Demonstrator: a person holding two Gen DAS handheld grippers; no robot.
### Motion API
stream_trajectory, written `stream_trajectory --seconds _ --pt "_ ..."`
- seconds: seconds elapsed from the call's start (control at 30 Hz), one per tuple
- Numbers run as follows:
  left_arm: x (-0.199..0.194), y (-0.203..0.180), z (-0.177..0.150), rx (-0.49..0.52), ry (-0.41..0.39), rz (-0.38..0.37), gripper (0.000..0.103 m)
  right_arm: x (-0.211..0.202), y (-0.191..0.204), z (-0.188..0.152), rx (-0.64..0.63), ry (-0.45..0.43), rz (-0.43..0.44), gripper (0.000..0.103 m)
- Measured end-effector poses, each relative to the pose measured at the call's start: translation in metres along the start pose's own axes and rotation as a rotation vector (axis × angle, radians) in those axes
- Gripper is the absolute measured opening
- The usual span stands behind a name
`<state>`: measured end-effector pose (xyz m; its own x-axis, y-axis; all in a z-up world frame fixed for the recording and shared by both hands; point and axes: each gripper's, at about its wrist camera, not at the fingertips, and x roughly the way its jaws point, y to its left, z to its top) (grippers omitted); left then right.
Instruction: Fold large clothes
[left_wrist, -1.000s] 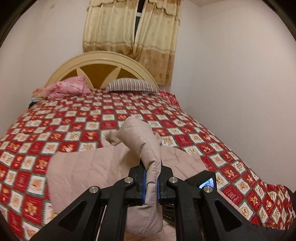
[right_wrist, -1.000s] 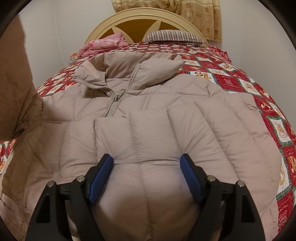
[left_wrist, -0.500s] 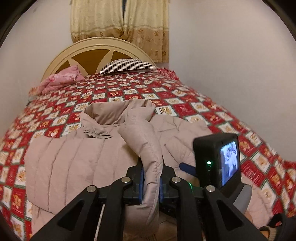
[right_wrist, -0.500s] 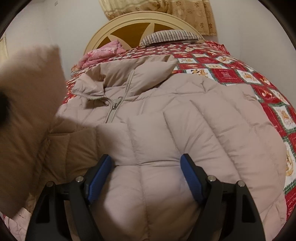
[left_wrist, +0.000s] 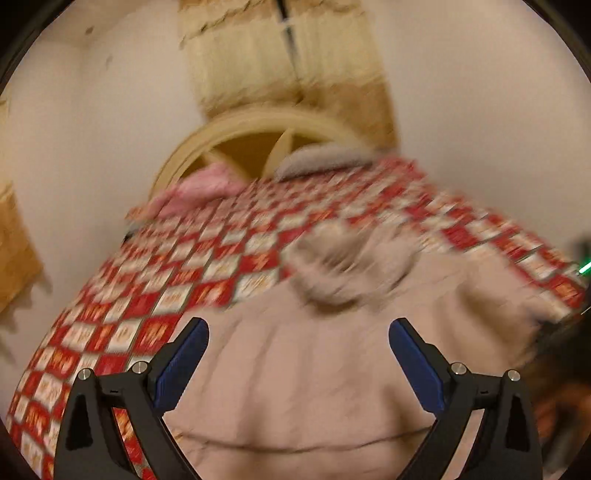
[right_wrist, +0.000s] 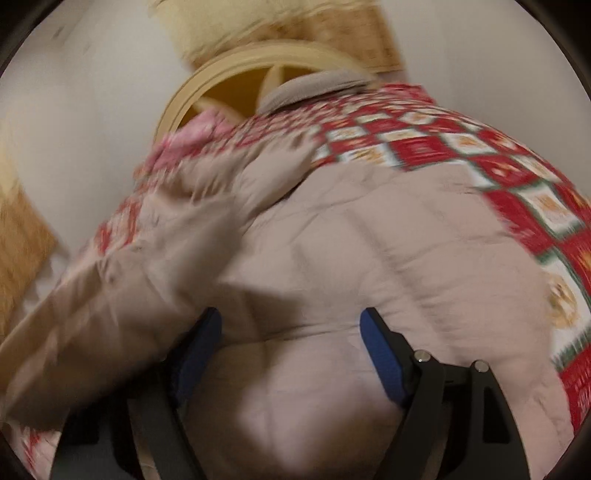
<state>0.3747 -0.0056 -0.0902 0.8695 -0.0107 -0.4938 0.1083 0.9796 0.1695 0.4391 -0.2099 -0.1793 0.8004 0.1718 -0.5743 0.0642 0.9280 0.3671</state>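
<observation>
**Across the bed: a puffy jacket that wants a deep, firm hold**

Across the red-and-white checked bedspread (left_wrist: 155, 295) lies the beige quilted jacket (left_wrist: 314, 369), its collar end toward the headboard (left_wrist: 258, 122) and its lower part nearest both cameras. Both views are blurred, so fine detail such as the zip cannot be made out.

The left gripper (left_wrist: 297, 362) is opening its jaws; the jacket lies beneath and beyond them, with nothing pinched between the blue pads. The right gripper (right_wrist: 290, 354) holds its jaws spread, the jacket's padded body bulging up in the gap. Whether the pads press on it I cannot tell. A sleeve (right_wrist: 122, 295) drapes over the jacket's left side in the right wrist view.

The jacket looks light but bulky, soft and springy. Its smooth shell will likely slip from a shallow pinch. Stitched seams, the hem or a cuff seem the surest places to grip, since the filling is thinner there.
</observation>
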Motion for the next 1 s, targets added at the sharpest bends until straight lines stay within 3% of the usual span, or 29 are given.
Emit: stream_trajectory --seconds 0.1,0.23,0.33,0.4,0.57,0.63,1.0 --pt "0.018 0.026 -0.017 -0.064 0.052 0.019 0.098 -0.045 0.002 0.017 0.001 -0.155 -0.090 0.083" --pt "0.024 0.036 -0.016 -0.086 0.016 0.024 0.099 -0.081 0.050 0.033 -0.117 -0.257 -0.023 0.087" --pt "0.042 0.039 -0.003 -0.086 0.004 -0.009 0.099 -0.053 0.104 0.027 -0.276 -0.135 0.070 0.084" --pt "0.070 0.042 -0.004 -0.130 0.079 -0.065 0.099 -0.022 0.116 0.018 -0.290 -0.044 0.077 0.079" --pt "0.128 0.049 -0.030 -0.190 0.263 -0.049 0.099 0.037 0.106 -0.015 -0.276 0.127 0.034 0.078" --pt "0.138 0.050 -0.042 -0.219 0.290 -0.079 0.099 0.039 0.098 -0.021 -0.270 0.140 0.042 0.078" --pt "0.148 0.041 -0.053 -0.206 0.334 -0.052 0.102 0.054 0.096 -0.030 -0.293 0.179 -0.006 0.078"
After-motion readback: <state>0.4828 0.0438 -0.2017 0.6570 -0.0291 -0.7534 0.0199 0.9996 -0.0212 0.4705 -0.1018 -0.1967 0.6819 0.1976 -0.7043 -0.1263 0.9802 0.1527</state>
